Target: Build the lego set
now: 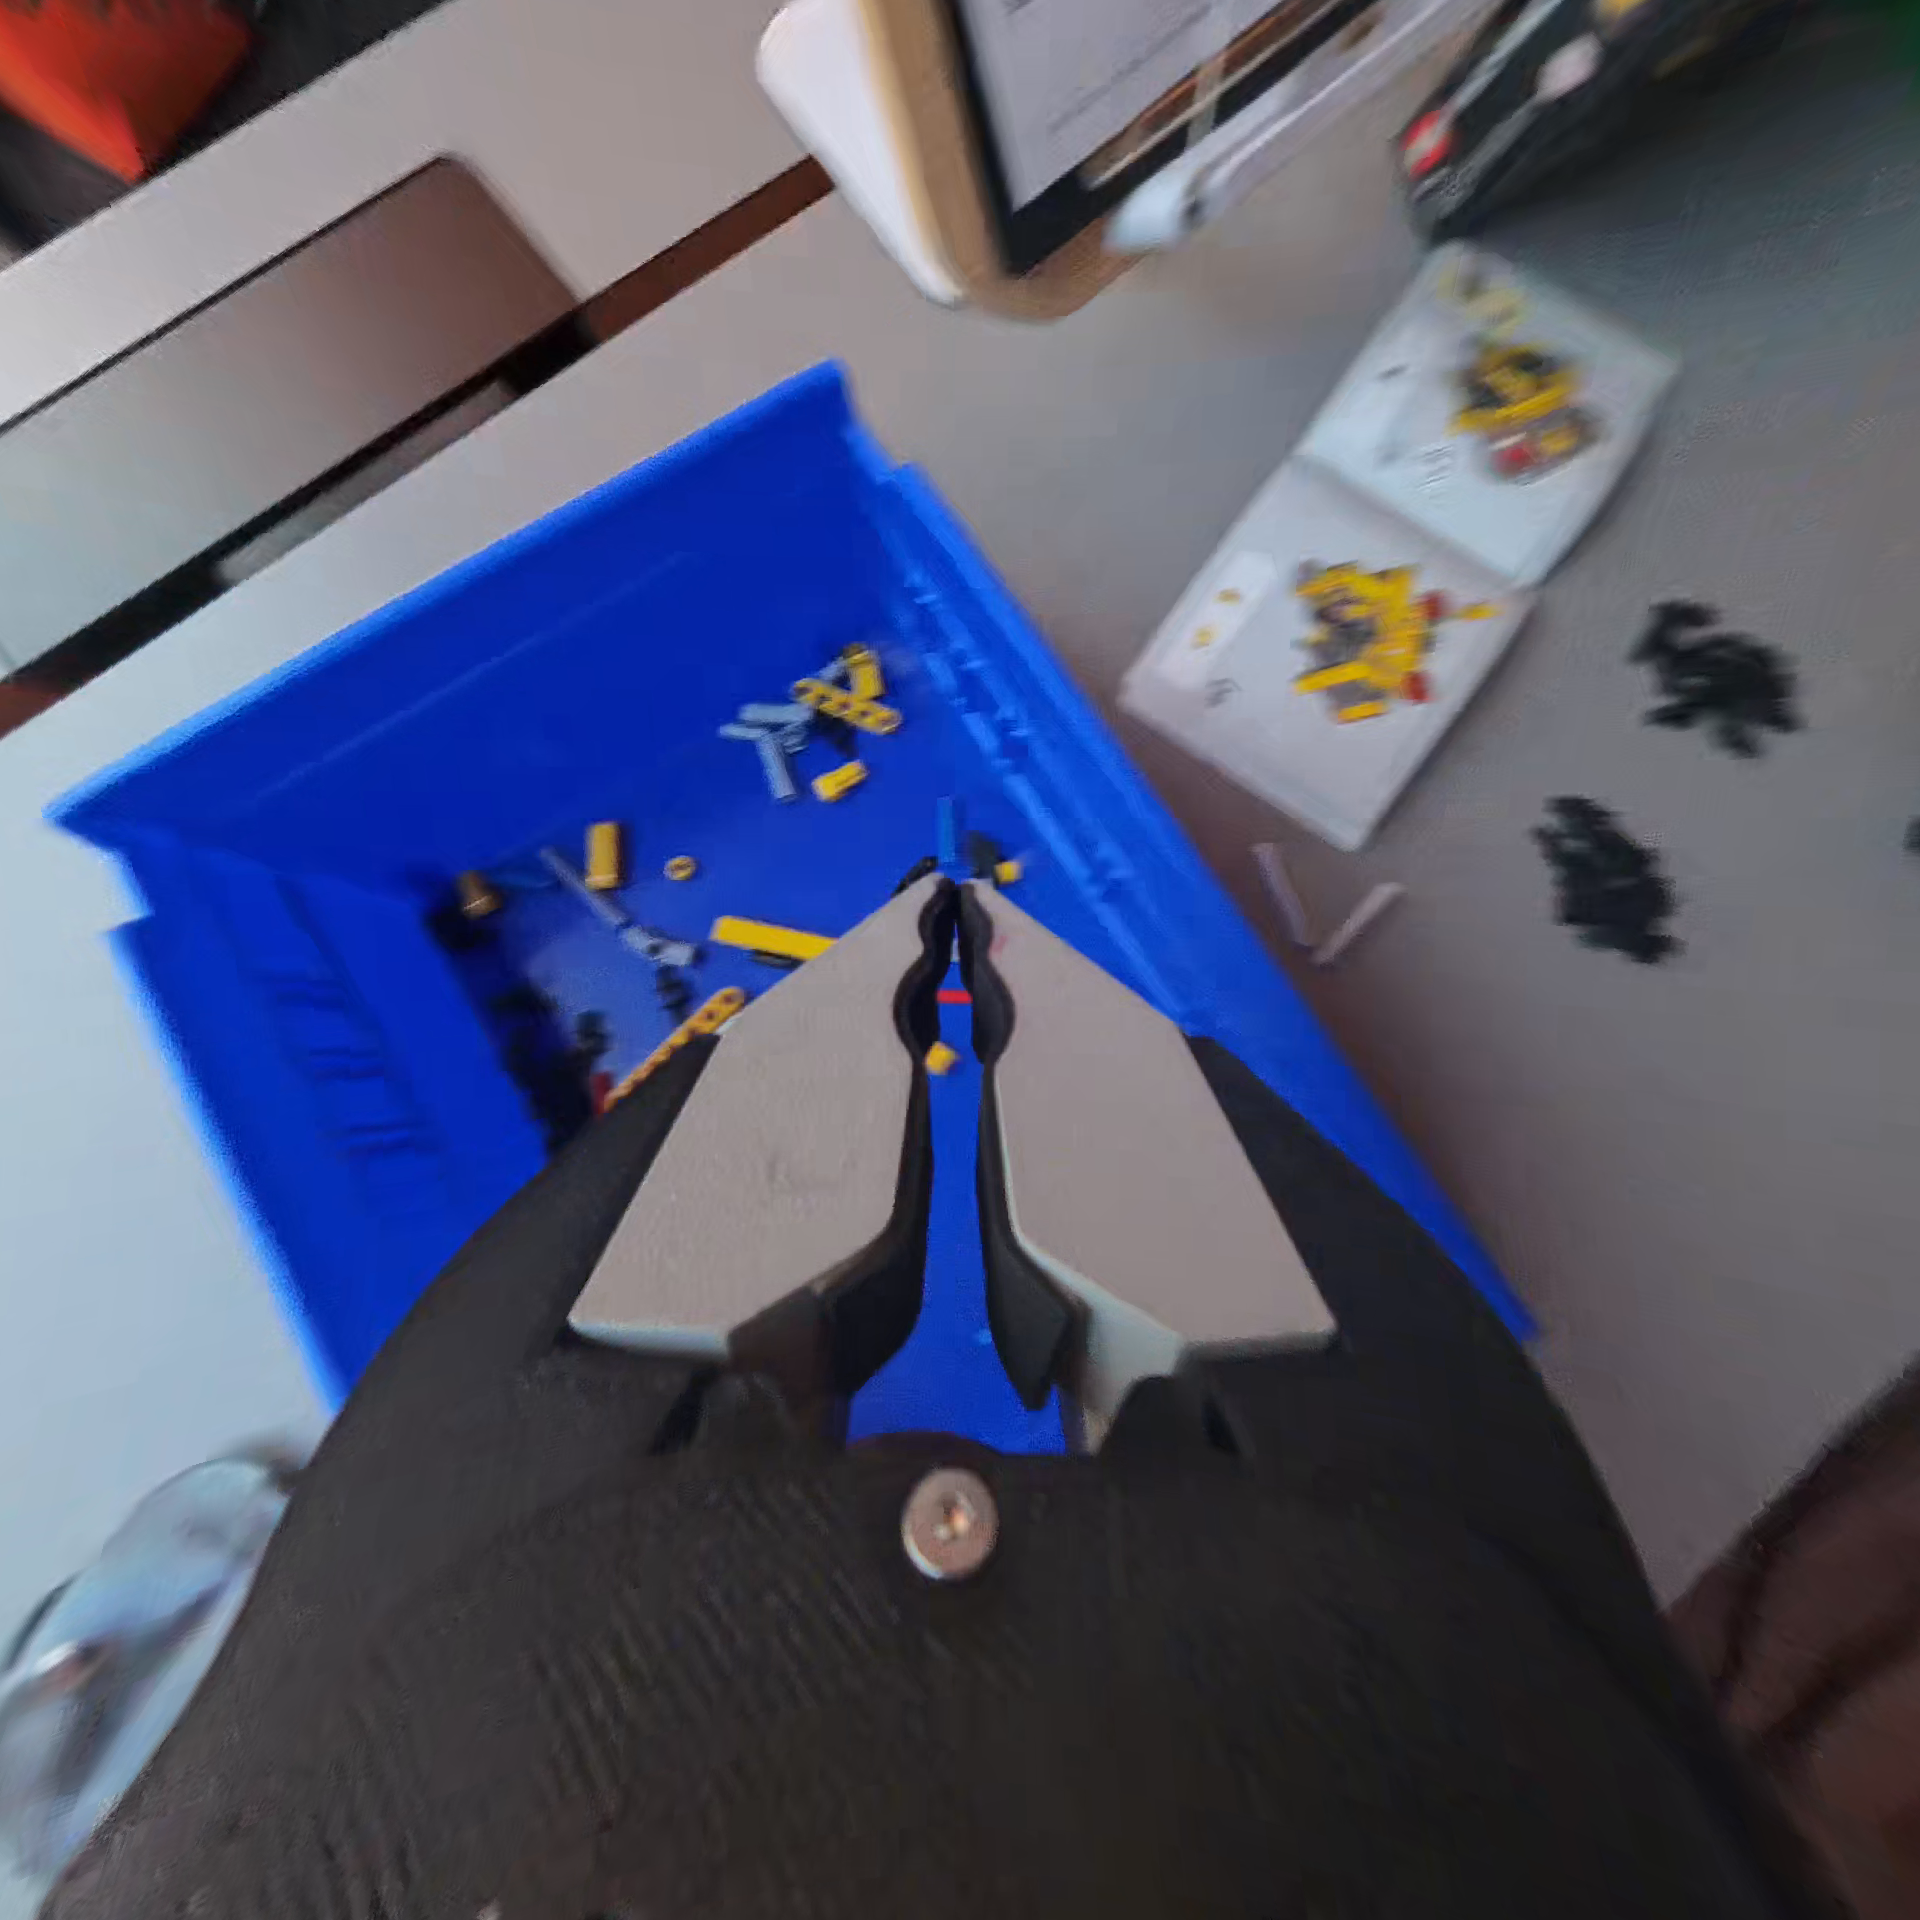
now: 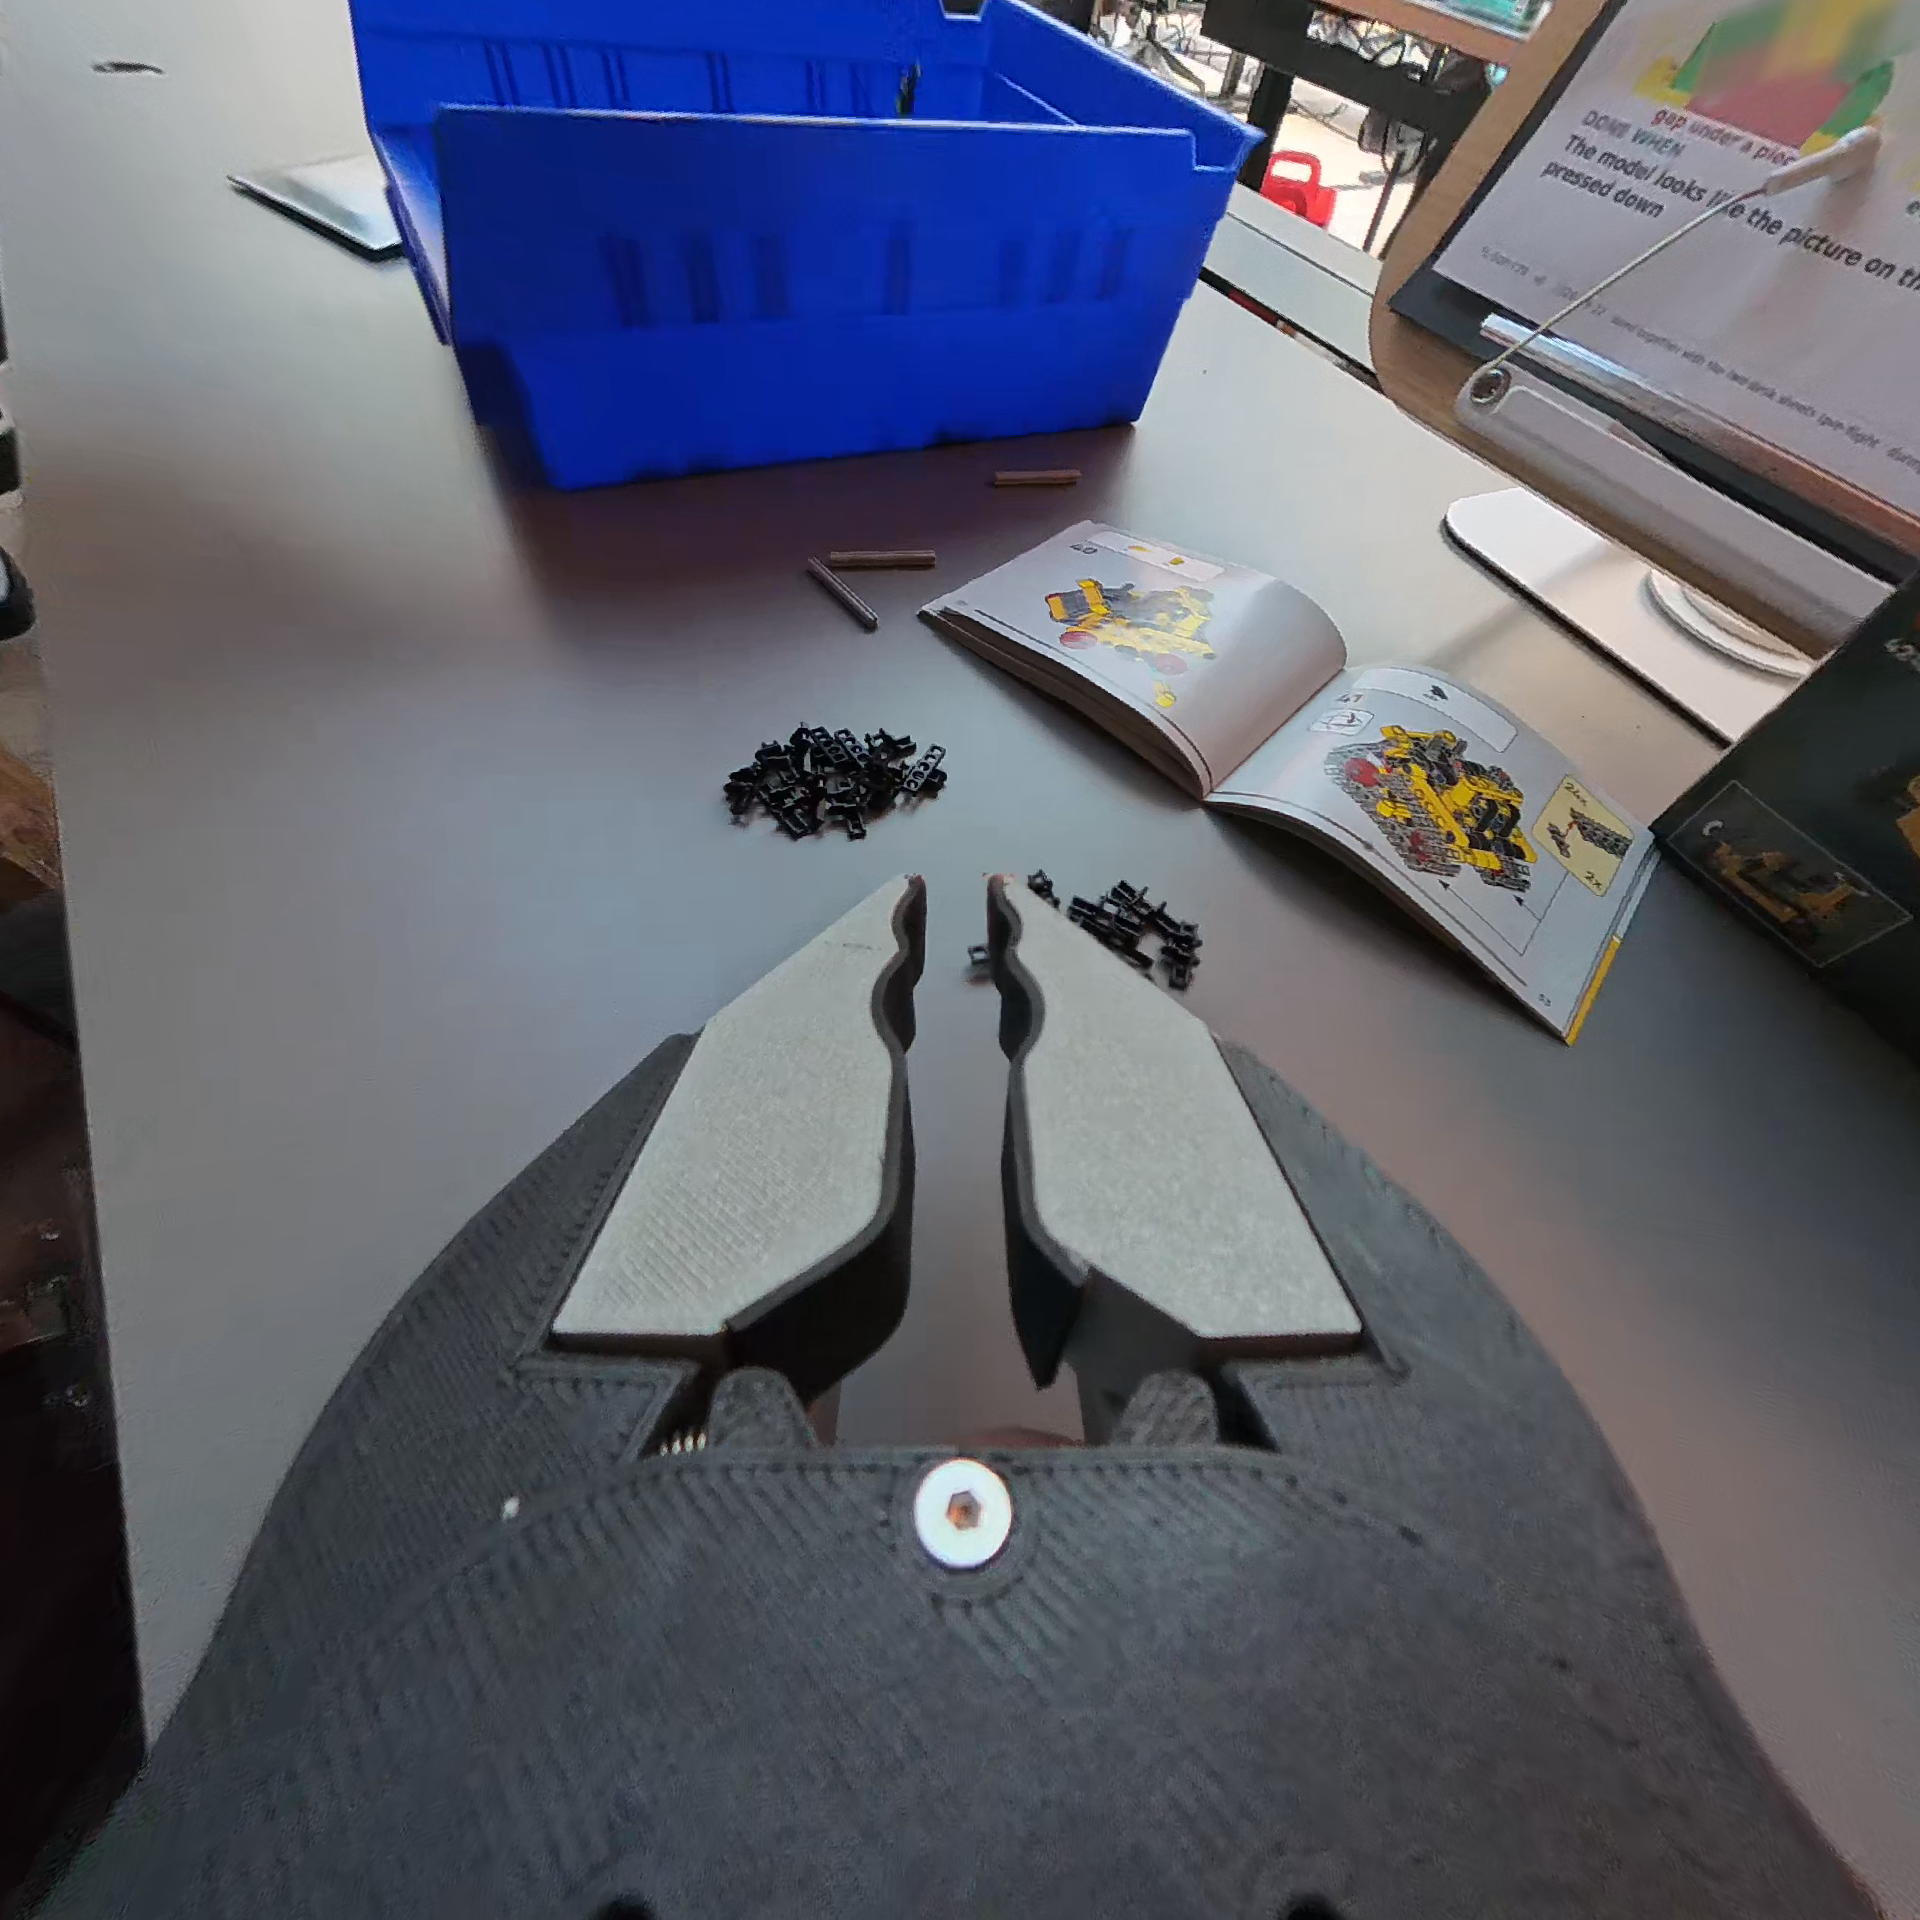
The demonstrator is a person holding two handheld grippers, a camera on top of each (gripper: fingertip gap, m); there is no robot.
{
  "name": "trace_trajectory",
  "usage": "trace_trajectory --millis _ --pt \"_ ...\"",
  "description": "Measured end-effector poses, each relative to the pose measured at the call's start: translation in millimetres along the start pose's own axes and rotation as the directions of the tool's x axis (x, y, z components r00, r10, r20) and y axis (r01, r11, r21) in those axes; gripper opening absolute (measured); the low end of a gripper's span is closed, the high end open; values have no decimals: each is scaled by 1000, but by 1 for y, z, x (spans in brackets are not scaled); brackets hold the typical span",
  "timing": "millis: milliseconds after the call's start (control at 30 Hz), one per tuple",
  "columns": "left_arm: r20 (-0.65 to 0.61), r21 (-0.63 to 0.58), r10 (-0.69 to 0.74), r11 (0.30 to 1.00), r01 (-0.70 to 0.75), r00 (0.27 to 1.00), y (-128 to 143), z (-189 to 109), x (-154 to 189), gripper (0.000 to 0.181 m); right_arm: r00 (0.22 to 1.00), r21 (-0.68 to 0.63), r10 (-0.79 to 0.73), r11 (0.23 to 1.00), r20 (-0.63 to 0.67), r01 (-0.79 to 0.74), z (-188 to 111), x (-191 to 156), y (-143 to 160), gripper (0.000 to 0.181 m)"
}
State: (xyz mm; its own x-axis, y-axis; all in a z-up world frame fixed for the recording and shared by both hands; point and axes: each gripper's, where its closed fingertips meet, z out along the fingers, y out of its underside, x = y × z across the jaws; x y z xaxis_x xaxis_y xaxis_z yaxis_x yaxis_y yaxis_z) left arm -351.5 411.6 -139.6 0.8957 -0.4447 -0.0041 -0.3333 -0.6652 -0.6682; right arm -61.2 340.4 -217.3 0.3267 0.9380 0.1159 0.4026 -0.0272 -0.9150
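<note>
My left gripper (image 1: 953, 885) hangs inside the blue bin (image 1: 520, 675); its jaws are shut on a small blue pin (image 1: 945, 828) that sticks out past the tips. Loose yellow, grey and black Lego pieces (image 1: 821, 717) lie on the bin floor; this view is blurred. My right gripper (image 2: 956, 883) is slightly open and empty, low over the table. A small pile of black track links (image 2: 1132, 925) lies just right of its tips, and a bigger pile (image 2: 831, 779) lies beyond. The open instruction booklet (image 2: 1247, 707) lies to the right.
The blue bin (image 2: 810, 260) stands at the far middle of the dark table. Three thin dark axles (image 2: 881, 559) lie in front of it. A screen on a stand (image 2: 1714, 260) and the set's box (image 2: 1818, 862) are at the right. The booklet (image 1: 1382, 582) and link piles (image 1: 1605, 878) also show beside the bin. The grippers' ends are close to 30 centimeters from one another.
</note>
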Motion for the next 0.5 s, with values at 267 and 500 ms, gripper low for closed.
trace_trajectory --millis 267,500 --pt "-1 55 5 999 -5 1000 42 11 54 0 998 -22 -58 998 -26 58 4 -7 1 9" --pt "-61 67 -77 994 82 995 47 8 50 0 997 -11 -59 998 -43 58 0 -3 1 9"
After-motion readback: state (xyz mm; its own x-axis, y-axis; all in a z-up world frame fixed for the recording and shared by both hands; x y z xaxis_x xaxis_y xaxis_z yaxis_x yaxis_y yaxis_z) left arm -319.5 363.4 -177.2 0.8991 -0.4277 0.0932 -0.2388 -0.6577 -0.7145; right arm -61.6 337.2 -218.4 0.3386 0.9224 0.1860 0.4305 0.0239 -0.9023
